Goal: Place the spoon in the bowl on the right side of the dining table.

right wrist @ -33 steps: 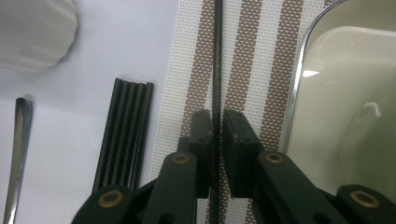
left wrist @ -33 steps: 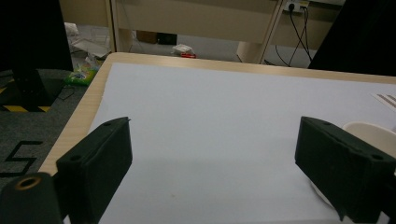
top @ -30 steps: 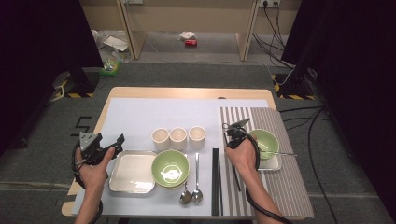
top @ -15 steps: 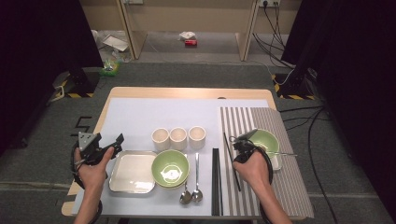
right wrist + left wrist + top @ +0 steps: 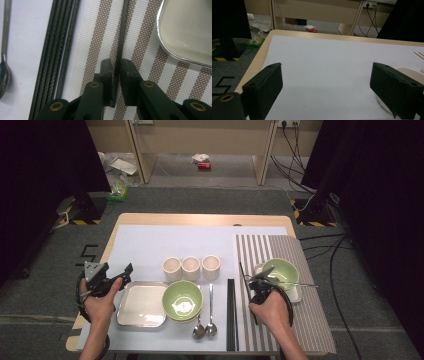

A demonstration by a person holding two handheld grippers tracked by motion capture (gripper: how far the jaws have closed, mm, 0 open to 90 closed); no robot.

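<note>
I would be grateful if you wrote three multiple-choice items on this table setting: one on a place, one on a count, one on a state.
1. Where does the single chopstick between the right gripper's jaws lie?
A. on the striped mat
B. in the green bowl
C. on the metal tray

2. How many cups stand in a row?
A. two
B. three
C. five

3. How do the left gripper's jaws stand?
A. shut on a spoon
B. shut on a cup
C. wide open, nothing between them

Answers:
1. A, the right gripper view shows it over the striped mat.
2. B, the high view shows three side by side.
3. C, the left gripper view shows bare white sheet between them.
</note>
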